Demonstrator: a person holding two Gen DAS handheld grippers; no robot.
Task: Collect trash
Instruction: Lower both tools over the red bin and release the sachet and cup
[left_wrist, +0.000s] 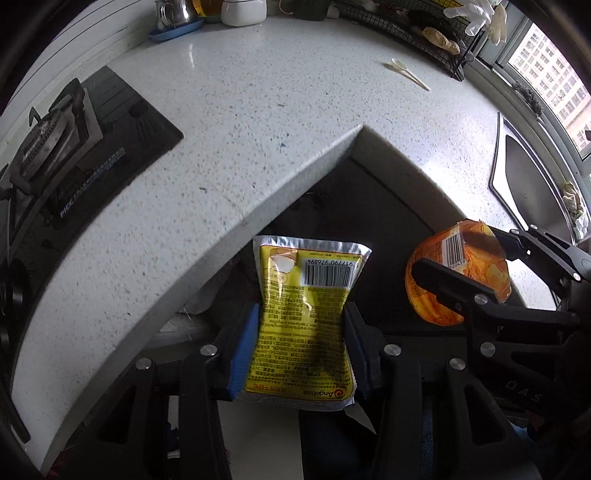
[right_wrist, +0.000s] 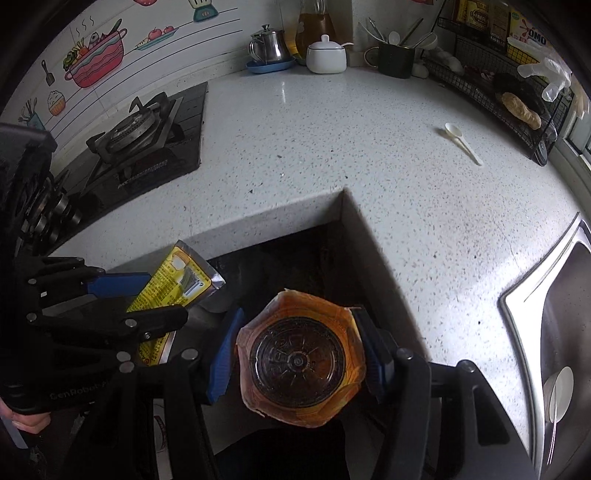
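My left gripper (left_wrist: 301, 332) is shut on a yellow and silver snack packet (left_wrist: 306, 317), barcode side up, held off the counter's inner corner over dark floor. In the right wrist view that left gripper (right_wrist: 147, 295) and its yellow packet (right_wrist: 173, 284) show at the left. My right gripper (right_wrist: 295, 354) is shut on an orange plastic cup (right_wrist: 299, 362), seen bottom first, its wrapper crumpled between the blue pads. The left wrist view shows the orange cup (left_wrist: 458, 273) at the right, pinched by the right gripper (left_wrist: 465, 258). A white plastic spoon (right_wrist: 463, 142) lies on the counter.
The speckled white counter (right_wrist: 295, 147) wraps an L-shaped corner. A gas stove (right_wrist: 136, 133) is at the left, a steel sink (right_wrist: 554, 314) at the right. A kettle (right_wrist: 267, 46), white sugar pot (right_wrist: 327, 55), utensil cup (right_wrist: 395, 55) and wire rack (right_wrist: 498, 92) line the back.
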